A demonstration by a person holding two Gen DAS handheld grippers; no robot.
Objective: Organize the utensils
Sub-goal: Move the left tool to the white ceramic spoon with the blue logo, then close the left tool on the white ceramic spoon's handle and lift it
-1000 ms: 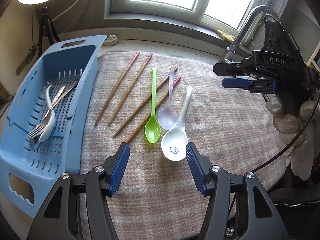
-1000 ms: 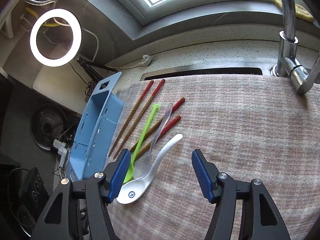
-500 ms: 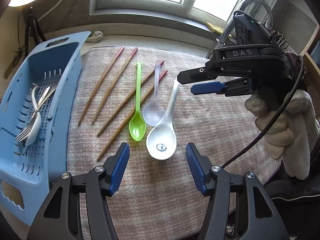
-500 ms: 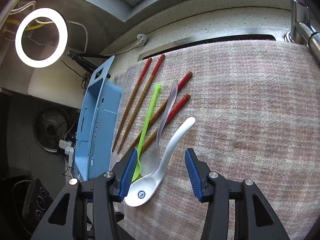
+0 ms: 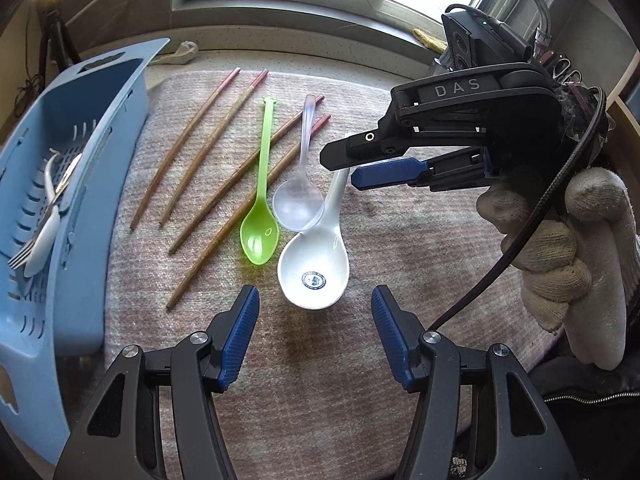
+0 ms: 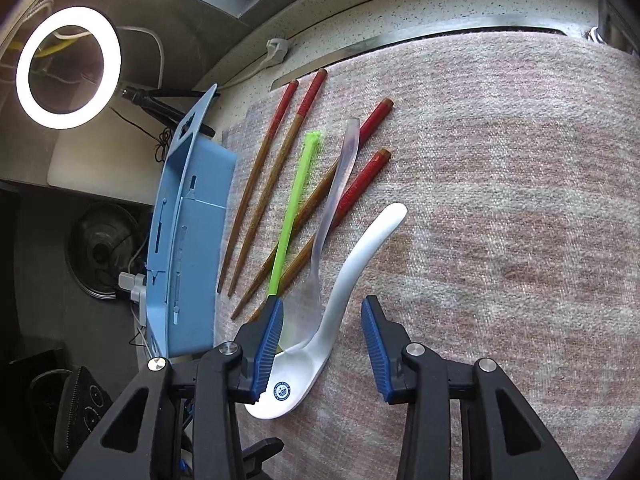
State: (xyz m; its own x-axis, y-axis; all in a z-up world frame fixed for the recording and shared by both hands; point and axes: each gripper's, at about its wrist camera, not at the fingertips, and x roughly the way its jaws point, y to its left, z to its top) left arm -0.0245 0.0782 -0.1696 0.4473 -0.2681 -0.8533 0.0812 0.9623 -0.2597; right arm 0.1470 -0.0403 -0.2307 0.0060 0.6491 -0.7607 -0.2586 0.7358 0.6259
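Three spoons and four chopsticks lie on a pink woven mat beside your blue basket.

Your left gripper (image 5: pixel 314 332), at the bottom centre of its view, has its jaws apart and empty, just below the white spoon (image 5: pixel 314 268). Your right gripper (image 6: pixel 322 346) has its jaws apart too, astride that spoon's neck without clamping it. The clear spoon (image 5: pixel 298 200) overlaps the white one; the green spoon (image 5: pixel 260 236) lies just left, across two of the chopsticks (image 5: pixel 224 200). The blue basket (image 5: pixel 64 240) fills the left edge of the frame and holds a fork and a white spoon (image 5: pixel 40 240). The mat (image 5: pixel 420 232) is bare toward the right.
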